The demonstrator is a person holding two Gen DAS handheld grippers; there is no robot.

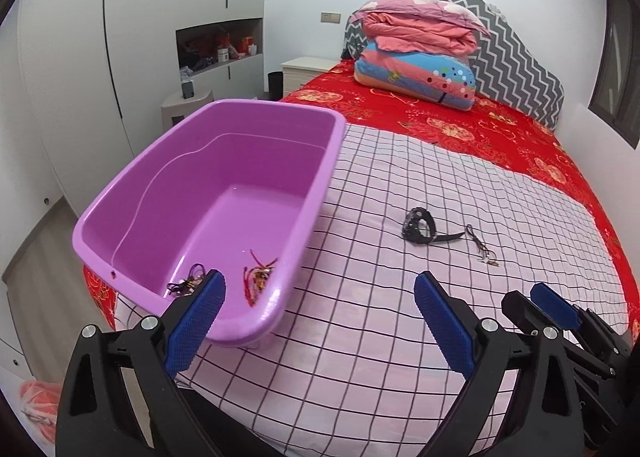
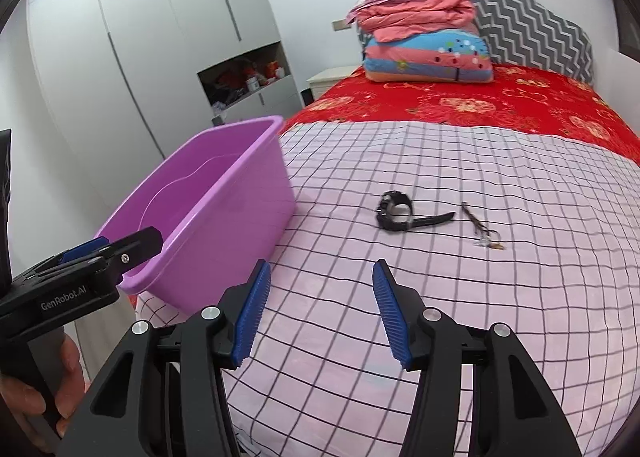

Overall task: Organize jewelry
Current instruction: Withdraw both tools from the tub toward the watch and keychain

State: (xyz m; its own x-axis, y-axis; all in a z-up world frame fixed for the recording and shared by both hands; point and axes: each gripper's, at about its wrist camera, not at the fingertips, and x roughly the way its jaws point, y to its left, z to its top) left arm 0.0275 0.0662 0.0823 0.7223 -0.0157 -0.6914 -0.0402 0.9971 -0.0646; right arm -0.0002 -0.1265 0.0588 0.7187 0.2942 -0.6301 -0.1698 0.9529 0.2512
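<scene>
Bin (image 1: 132, 193): we count two bracelets (image 1: 258, 277) in | bed (image 2: 480, 297): watch (image 2: 394, 213), chain (image 2: 482, 233) at 1 o'clock, left | both grippers (image 2: 318, 311) (image 1: 320, 317) apart, empty

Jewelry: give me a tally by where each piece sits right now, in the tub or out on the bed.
In the purple tub: 2 (dark string piece, red string piece)
On the checked sheet: 2 (black watch, thin brown cord piece)
Total: 4

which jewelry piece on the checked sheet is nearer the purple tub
The black wristwatch; the thin brown beaded bracelet lies beyond it, farther from the purple plastic tub.
</scene>
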